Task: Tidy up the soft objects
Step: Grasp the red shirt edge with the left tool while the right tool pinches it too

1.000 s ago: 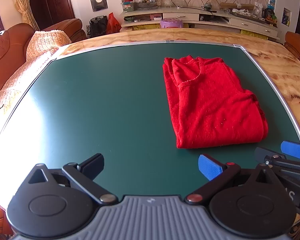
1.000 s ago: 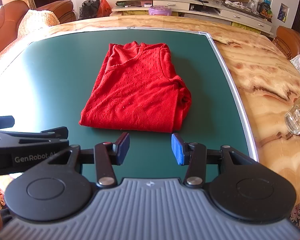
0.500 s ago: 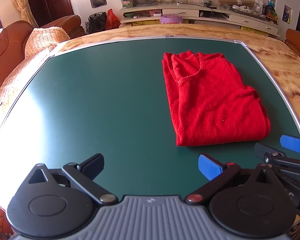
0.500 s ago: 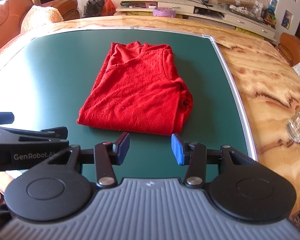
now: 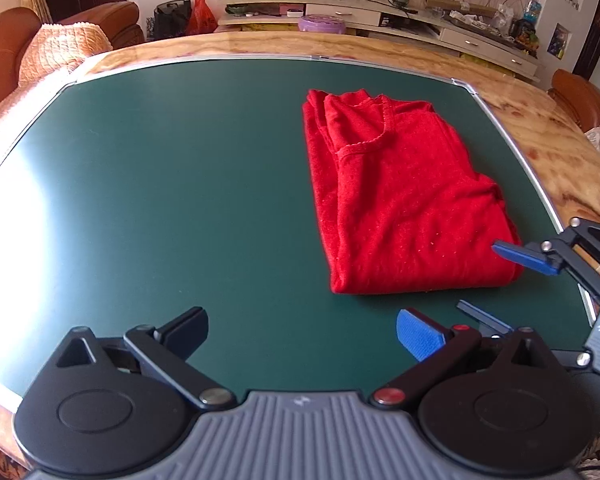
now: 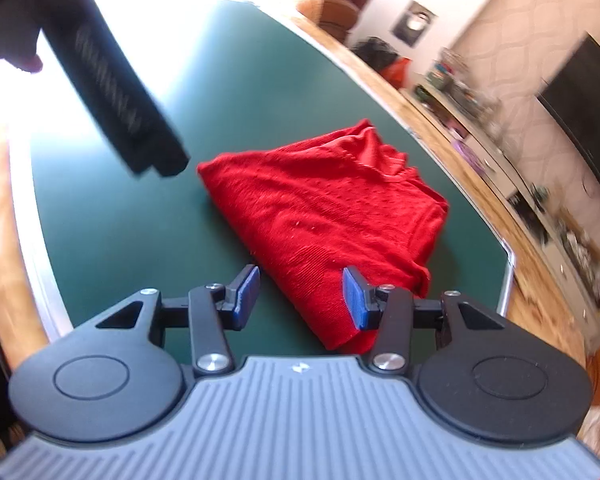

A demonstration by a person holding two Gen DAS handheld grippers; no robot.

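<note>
**A:** where's the left tool [image 5: 302,334] sitting right now?

**B:** low and level, fingers spread wide, nothing between them. One pad shows blue [image 5: 419,339], the other finger [image 5: 186,331] just looks black from this side.

**A:** and the right tool [image 6: 299,298]?

**B:** rolled hard to one side, view's blurry. Fingers parted too, blue pads facing each other. From the left camera you see it poking in at the right edge.
</note>
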